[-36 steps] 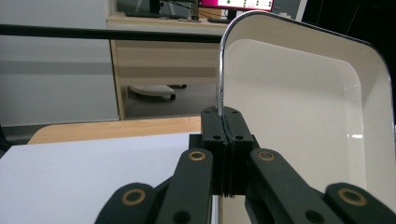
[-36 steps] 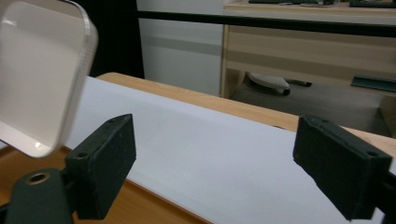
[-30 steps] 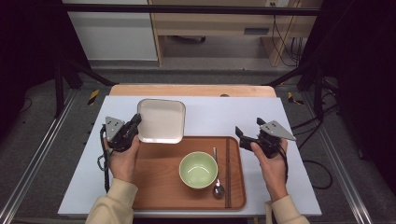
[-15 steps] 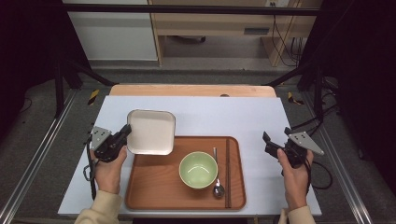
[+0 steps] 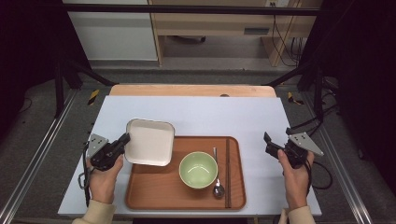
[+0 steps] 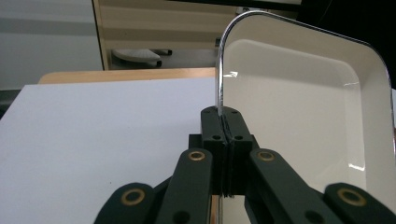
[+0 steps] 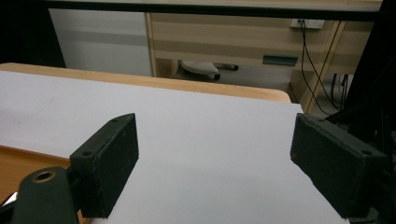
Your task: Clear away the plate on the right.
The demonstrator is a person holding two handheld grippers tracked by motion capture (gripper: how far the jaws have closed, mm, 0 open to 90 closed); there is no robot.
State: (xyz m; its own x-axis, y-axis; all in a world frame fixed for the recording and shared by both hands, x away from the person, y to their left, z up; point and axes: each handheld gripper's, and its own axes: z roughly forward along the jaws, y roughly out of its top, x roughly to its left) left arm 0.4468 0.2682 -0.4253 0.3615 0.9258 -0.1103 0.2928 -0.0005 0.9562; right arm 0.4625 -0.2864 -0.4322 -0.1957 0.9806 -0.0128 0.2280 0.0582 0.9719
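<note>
At left of the high view, left tongs (image 5: 125,138) clamped on the near-left rim of a square cream enamel plate (image 5: 150,142), jaws pressed together over its chrome-edged lip. Seen in the left gripper view, same tongs (image 6: 225,122) pinching that thin rim edge-on, plate (image 6: 299,107) tilted and spreading away to the right of the jaws. Plate partly over the back-left corner of a brown wooden tray (image 5: 159,189), partly over the white worktop (image 5: 210,114); whether its far side touches the tray or hangs free, impossible to tell. Lower right part of the plate cut off by the left gripper view's edge.

At right of the high view, right tongs (image 5: 270,143) gaping wide, nothing between the jaws, held over bare worktop just off the tray's right edge and well apart from the plate. Through the right gripper view, right tongs (image 7: 215,158) spread apart, only white worktop (image 7: 196,126) between them, a sliver of tray (image 7: 23,163) at lower left.

On the tray: green bowl (image 5: 198,169), then a metal spoon (image 5: 217,179) and dark chopsticks (image 5: 228,170) lying side by side to its right.
</note>
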